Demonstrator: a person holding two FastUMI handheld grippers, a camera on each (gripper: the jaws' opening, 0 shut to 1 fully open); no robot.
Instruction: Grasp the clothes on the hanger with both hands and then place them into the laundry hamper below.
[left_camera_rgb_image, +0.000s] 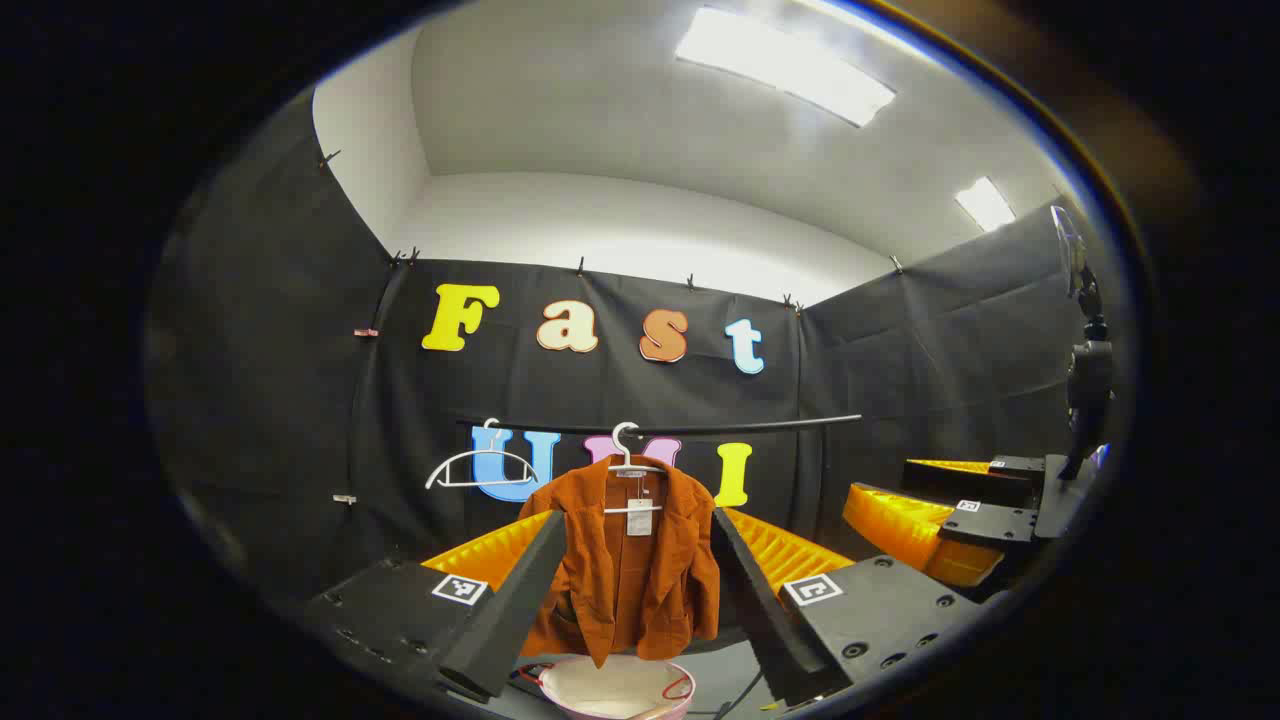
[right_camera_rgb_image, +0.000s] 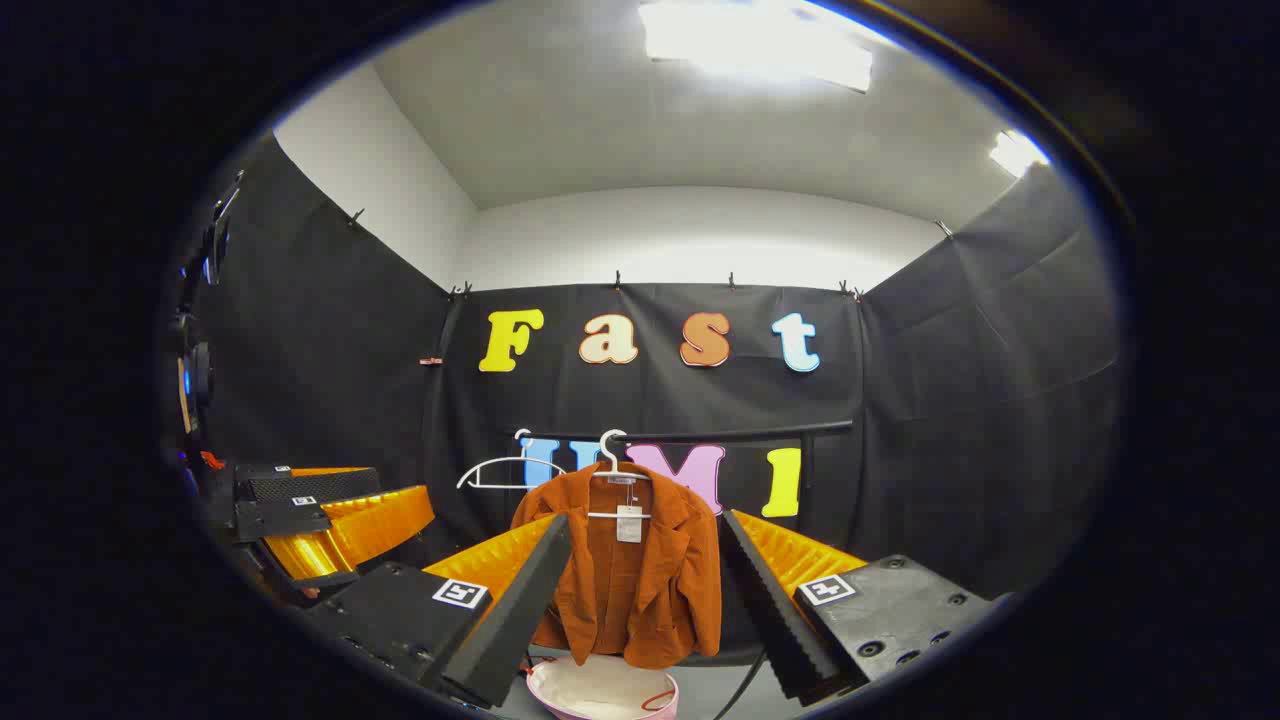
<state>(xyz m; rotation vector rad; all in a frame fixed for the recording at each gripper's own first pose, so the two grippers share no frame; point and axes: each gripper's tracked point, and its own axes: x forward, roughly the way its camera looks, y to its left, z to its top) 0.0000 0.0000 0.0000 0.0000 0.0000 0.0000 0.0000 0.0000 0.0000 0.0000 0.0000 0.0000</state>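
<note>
Jacket (left_camera_rgb_image: 630, 570) on hanger (left_camera_rgb_image: 628, 462), tag (left_camera_rgb_image: 639, 517) unreadable; both tools spread wide, empty.

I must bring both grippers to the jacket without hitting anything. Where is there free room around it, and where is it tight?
Free room lies right of the jacket, along the bare rail. Left is tighter: an empty hanger hangs close. Below, the hamper stands under the hem. The left gripper and right gripper are open, apart from the cloth.

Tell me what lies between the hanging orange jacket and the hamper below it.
Nothing. In the left gripper view the orange jacket hangs on its white hanger with its hem just above the hamper rim; the short stretch between is bare.
</note>
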